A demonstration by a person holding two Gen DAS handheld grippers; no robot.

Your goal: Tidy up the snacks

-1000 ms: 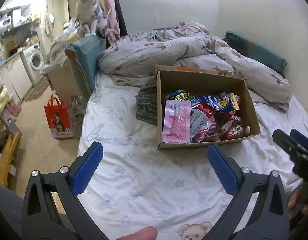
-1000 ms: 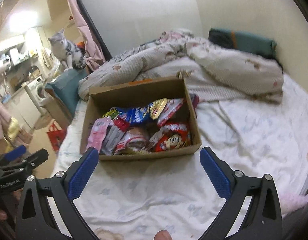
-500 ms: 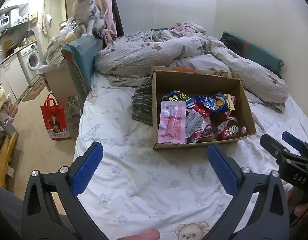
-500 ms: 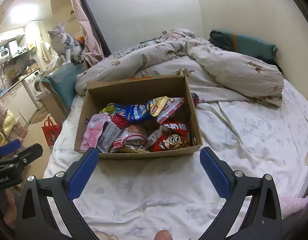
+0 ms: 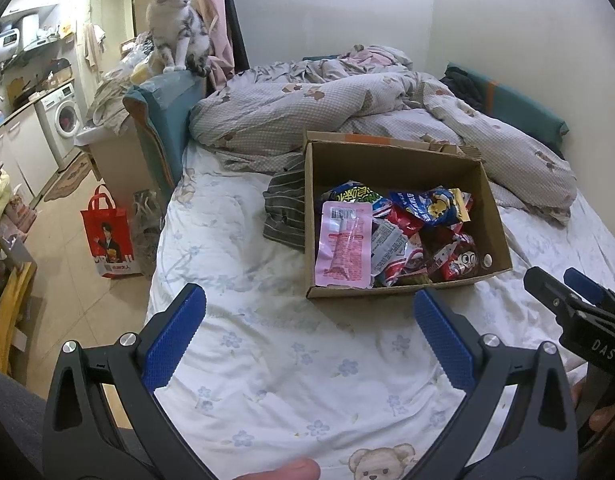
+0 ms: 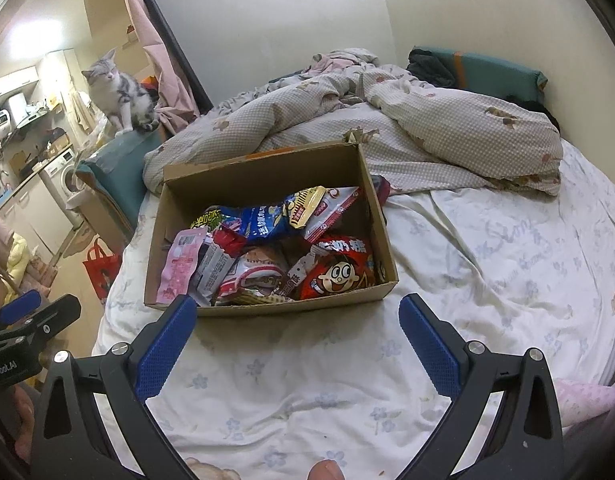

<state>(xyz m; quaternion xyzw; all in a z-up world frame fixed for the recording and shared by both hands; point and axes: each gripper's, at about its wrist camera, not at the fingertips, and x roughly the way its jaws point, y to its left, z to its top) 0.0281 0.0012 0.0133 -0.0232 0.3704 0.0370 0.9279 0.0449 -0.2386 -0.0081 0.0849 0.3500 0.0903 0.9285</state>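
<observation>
An open cardboard box [image 5: 495, 224] [image 6: 381, 240] full of snack packets sits on the bed. A pink packet [image 5: 343, 246] [image 6: 179, 266] lies at its left side. A red packet with a cartoon face [image 6: 339, 274] [image 5: 463, 262] lies at its right front, and a blue packet [image 6: 263, 220] [image 5: 431, 206] lies further back. My left gripper [image 5: 307, 336] is open and empty, over the sheet in front of the box. My right gripper [image 6: 297, 338] is open and empty, just short of the box's near wall. Each gripper shows at the edge of the other's view.
A rumpled duvet [image 5: 347, 100] [image 6: 387, 120] lies behind the box, with a teal pillow [image 6: 495, 72] by the wall. A striped cloth [image 5: 285, 212] lies left of the box. A cat [image 5: 175, 28] sits on a teal headboard. A red bag [image 5: 109, 240] stands on the floor beside the bed.
Both grippers have moved a little closer to the box and the views have shifted slightly. Both stay open and empty.
</observation>
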